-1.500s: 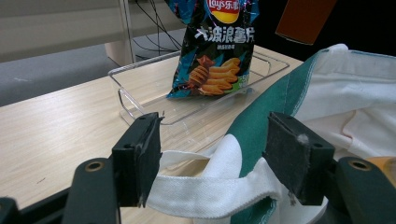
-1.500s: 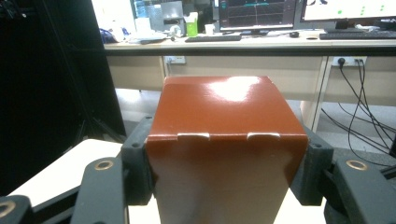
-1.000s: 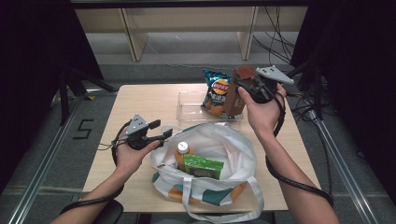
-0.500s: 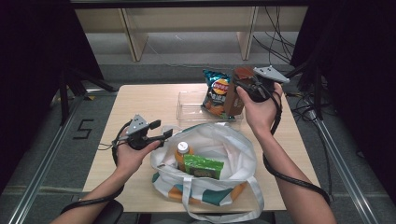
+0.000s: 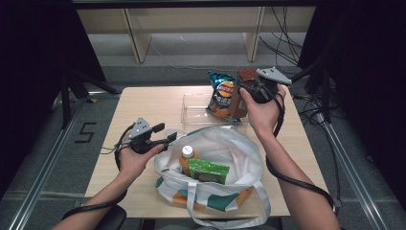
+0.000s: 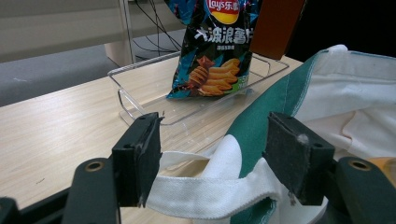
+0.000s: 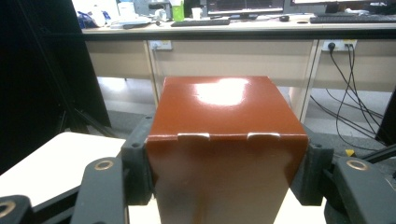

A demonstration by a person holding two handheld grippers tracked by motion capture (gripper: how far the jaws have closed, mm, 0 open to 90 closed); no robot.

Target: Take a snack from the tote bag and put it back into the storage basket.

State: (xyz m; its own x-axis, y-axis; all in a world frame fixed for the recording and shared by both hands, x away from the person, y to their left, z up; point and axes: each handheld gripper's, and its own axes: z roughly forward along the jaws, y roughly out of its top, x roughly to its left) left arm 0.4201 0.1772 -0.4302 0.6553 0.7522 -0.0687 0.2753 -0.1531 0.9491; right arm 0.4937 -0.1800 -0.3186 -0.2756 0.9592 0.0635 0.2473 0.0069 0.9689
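nearest the person, a soft white canvas tote bag (image 5: 225, 158) with green and orange panels slumps open on the pale wood-grain table (image 5: 143, 103), its woven strap (image 6: 219, 191) lying slack between the jaws of the left gripper (image 5: 165, 139); those black, flat-padded jaws stand wide apart and press on nothing, the strap merely passing between them. inside the bag an orange bottle (image 5: 186, 158) with a white cap stands upright beside a flat green packet (image 5: 208, 170) lying across the opening. just beyond the bag sits a clear, hard plastic tray (image 5: 194, 108), rectangular with rounded corners, and a glossy crinkled dark blue crisp bag (image 5: 221, 93) stands upright in it, leaning a little. at the tray's right end, held up above the table, the right gripper (image 5: 242, 91) is clamped on a reddish-brown carton (image 7: 224, 135), smooth glossy cardboard with square edges and a tucked flap seam, one pad against each side wall. in the right gripper view the carton's long axis runs away from the camera, along the jaws, towards the desks beyond; in the high view the carton sits just beside the crisp bag.
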